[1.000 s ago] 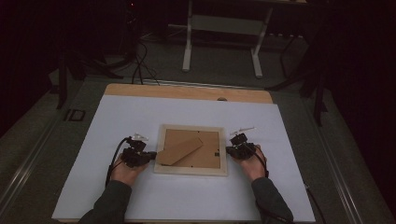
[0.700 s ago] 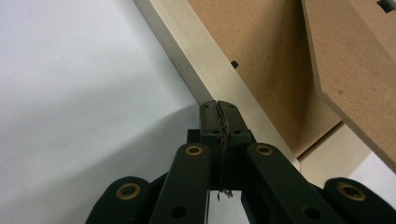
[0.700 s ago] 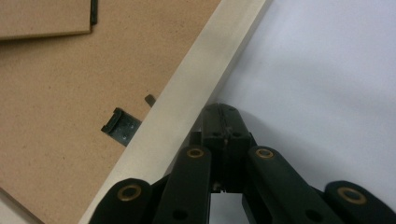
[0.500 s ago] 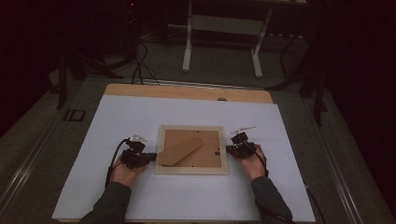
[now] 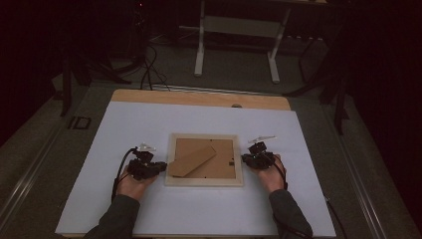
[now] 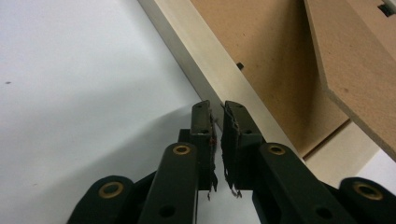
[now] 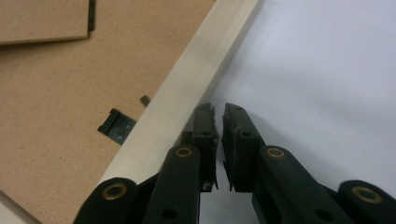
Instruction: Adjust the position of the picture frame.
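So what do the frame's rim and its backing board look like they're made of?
The frame's rim looks like pale wood or a wood-look moulding with a smooth matte face; no grain shows, so I can't be sure. The backing board looks like brown fibreboard: an even, dull, speckled surface, and the stand flap shows a raw cut edge.

the picture frame (image 5: pixel 204 182) lies flat in the lower middle of the high view, and its raised brown stand (image 5: pixel 191 159) is the one obstacle. the white tabletop (image 5: pixel 149 124) is open above, below and at both sides, out to its edges.
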The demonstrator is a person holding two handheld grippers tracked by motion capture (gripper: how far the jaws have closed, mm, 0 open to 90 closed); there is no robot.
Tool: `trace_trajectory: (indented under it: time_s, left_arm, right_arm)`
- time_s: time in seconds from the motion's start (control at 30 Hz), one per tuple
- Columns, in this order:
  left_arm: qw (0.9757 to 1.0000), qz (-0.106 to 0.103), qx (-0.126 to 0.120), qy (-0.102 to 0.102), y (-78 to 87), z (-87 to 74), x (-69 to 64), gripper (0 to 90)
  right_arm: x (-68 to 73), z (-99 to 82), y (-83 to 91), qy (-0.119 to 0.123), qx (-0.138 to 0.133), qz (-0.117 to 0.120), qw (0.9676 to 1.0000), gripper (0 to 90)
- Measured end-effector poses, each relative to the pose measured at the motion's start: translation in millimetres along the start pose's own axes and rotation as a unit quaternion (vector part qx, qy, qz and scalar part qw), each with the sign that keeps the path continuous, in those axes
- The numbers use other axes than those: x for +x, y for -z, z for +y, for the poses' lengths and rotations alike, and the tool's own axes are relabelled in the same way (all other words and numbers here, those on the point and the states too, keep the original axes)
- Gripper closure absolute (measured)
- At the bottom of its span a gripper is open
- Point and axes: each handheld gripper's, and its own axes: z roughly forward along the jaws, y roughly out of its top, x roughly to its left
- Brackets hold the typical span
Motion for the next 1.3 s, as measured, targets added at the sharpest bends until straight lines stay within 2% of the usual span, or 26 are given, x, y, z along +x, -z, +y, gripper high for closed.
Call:
trace_trajectory:
  time_s: [0.13,0.23,0.27,0.4,0.67,0.77,0.9,1.07,1.1,1.3]
  left_arm:
    - [0.9999,0.008,-0.010,0.008,3.0,-0.2,3.5,79.9]
    - [0.9994,0.025,-0.013,0.019,5.9,0.1,6.3,79.4]
    - [0.9992,0.025,-0.015,0.026,6.8,0.3,7.4,79.4]
    - [0.9989,0.028,-0.027,0.027,11.5,3.7,9.7,76.2]
    - [0.9980,0.019,-0.059,0.014,25.8,15.3,7.9,70.0]
    - [0.9975,0.011,-0.069,0.011,29.4,20.1,6.3,64.2]
    - [0.9976,0.006,-0.070,-0.001,31.2,25.8,2.5,59.8]
    - [0.9976,0.013,-0.066,-0.015,30.1,29.3,-2.9,55.0]
    - [0.9976,0.016,-0.065,-0.019,29.6,29.9,-4.0,53.7]
    - [0.9974,0.009,-0.066,-0.029,27.2,32.5,-8.9,53.9]
  right_arm:
    - [-1.7,0.5,7.6,-0.008,-0.013,-0.005,0.9999,82.1]
    - [-1.6,0.0,14.9,-0.012,-0.027,-0.004,0.9996,81.1]
    - [-1.6,-0.8,17.6,-0.011,-0.031,-0.005,0.9994,80.6]
    - [0.7,-5.9,23.2,-0.010,-0.042,-0.006,0.9991,78.8]
    - [3.7,-15.9,29.6,-0.002,-0.049,-0.011,0.9988,76.6]
    - [0.7,-21.2,33.2,-0.007,-0.052,-0.011,0.9985,75.8]
    - [-2.3,-26.6,35.1,-0.016,-0.058,-0.009,0.9982,74.5]
    - [-5.3,-35.2,33.3,-0.021,-0.057,-0.005,0.9982,73.0]
    - [-6.9,-37.9,32.1,-0.022,-0.049,-0.006,0.9985,72.5]
    - [-12.2,-43.1,33.3,-0.033,-0.052,-0.007,0.9981,71.1]
